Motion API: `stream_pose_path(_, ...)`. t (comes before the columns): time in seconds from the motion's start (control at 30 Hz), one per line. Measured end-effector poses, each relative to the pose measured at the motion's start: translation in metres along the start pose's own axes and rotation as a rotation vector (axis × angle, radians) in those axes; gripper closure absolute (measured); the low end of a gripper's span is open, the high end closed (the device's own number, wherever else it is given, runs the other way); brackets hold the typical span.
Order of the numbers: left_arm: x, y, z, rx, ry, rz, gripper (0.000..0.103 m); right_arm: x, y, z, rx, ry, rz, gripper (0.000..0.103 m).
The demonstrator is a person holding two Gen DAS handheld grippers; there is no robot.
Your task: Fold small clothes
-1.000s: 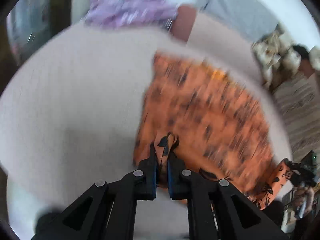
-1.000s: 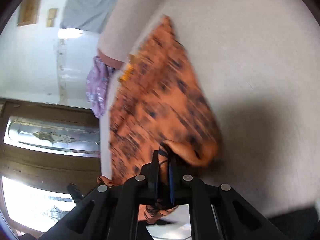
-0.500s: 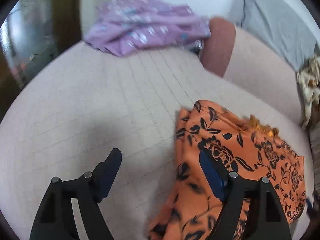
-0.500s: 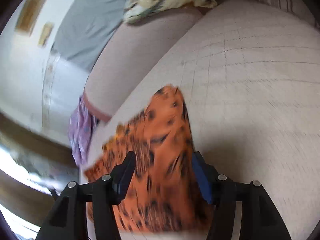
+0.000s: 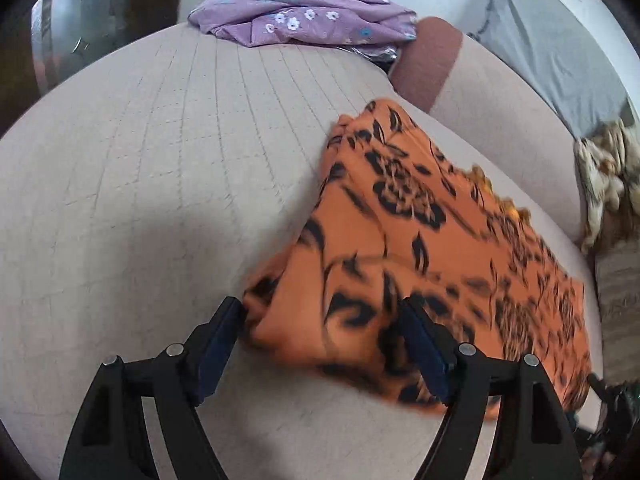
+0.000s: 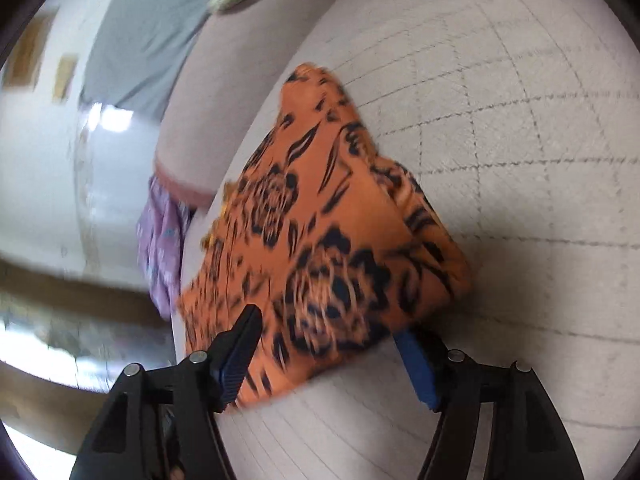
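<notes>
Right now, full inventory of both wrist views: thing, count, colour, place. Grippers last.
orange garment: 1, orange with black floral print, folded on the seat, near edge between both grippers' fingers
purple garment: 1, lilac with small flowers, crumpled at the far end of the seat
sofa seat: 1, beige, quilted, under both garments
grey cloth: 1, grey, draped over the backrest
patterned cloth: 1, cream and brown, bunched at the right edge
left gripper: 1, black with blue pads, open, astride the orange garment's corner
right gripper: 1, black with blue pads, jaws opening, garment between them unpinched
</notes>
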State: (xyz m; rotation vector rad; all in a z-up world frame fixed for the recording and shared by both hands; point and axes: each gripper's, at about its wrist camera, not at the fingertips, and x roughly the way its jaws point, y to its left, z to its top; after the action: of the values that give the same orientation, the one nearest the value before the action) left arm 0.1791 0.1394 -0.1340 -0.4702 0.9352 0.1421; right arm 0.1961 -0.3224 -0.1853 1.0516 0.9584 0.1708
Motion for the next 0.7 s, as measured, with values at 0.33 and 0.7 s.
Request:
stream_pose_path(0.33, -0.038, -0.028, 0.040, 0.047, -0.056, -0.030, 0.083, 0.017, 0.031, 0.033, 0.027, -0.074, -0.022, 0.091)
stream_pose_path(0.7, -0.133, 0.007, -0.050, 0.072, -0.131, -0.011, 0.057, -0.107, 0.063, -0.025, -0.199, -0.124, 0.031, 0.090)
